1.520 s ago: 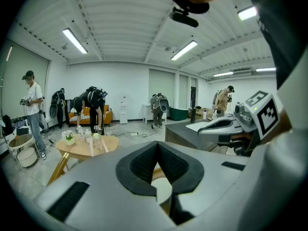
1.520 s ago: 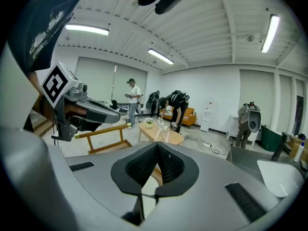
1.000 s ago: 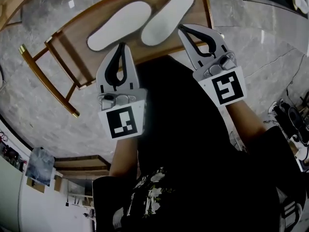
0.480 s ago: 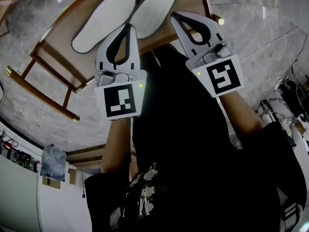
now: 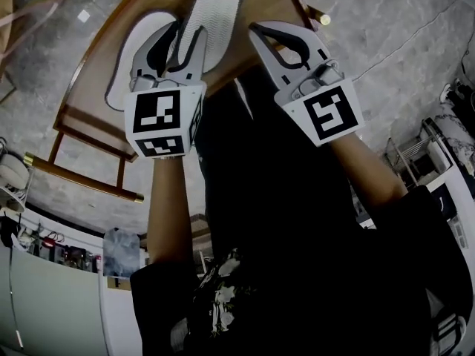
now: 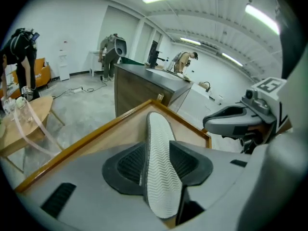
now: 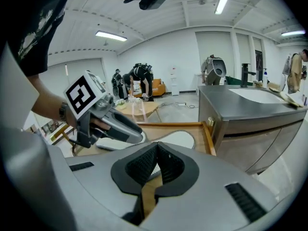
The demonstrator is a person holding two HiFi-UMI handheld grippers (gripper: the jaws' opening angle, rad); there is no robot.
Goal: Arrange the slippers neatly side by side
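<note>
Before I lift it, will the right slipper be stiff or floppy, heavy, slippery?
The right slipper looks thin and flat, so probably light and somewhat bendy. Its zigzag tread faces up, which should resist slipping. On the smooth wooden table it may slide easily.

The slipper [image 6: 161,172] has a whitish sole with zigzag tread. The table [image 6: 122,131] is tan wood with an amber rim. The floor [image 5: 386,43] is grey, marbled.
</note>
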